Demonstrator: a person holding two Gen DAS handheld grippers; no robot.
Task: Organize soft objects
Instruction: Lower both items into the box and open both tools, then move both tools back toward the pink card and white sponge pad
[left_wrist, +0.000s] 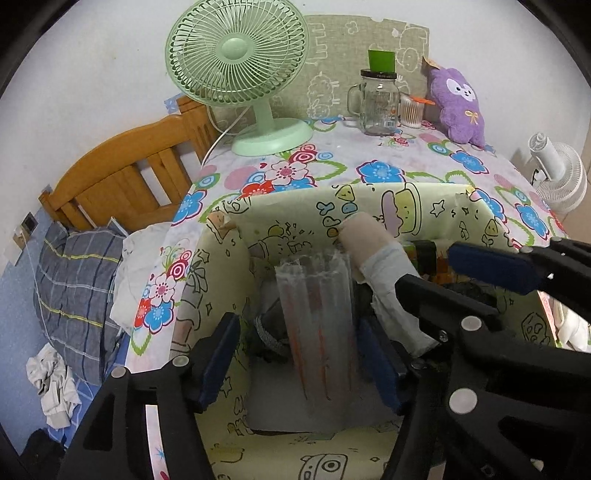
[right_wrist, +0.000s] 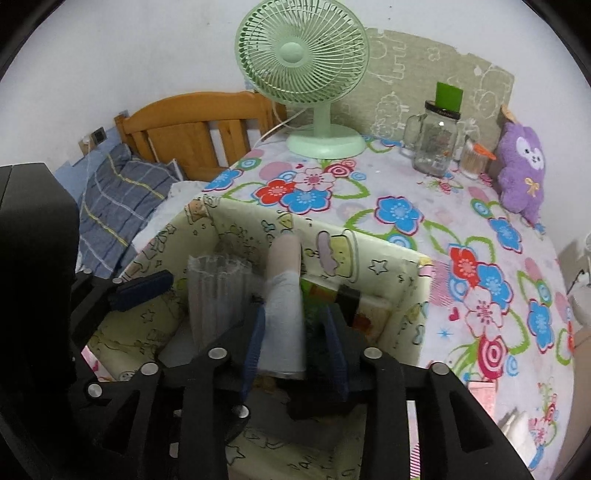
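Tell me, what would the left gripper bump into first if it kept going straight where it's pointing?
Probably the clear air-cushion wrap standing in the patterned box. It sits right between the left gripper and its open fingers. Depth is hard to judge, so this is a best guess.

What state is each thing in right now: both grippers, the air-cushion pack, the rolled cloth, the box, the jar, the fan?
Left gripper: open, straddling the air-cushion pack.
Right gripper: open, pads beside the rolled cloth.
Air-cushion pack: inflated, upright in the box.
Rolled cloth: rolled, leaning on the back wall.
Box: open-topped, partly filled.
Glass jar: lidded, looks empty.
Green fan: upright; running or not, cannot tell.
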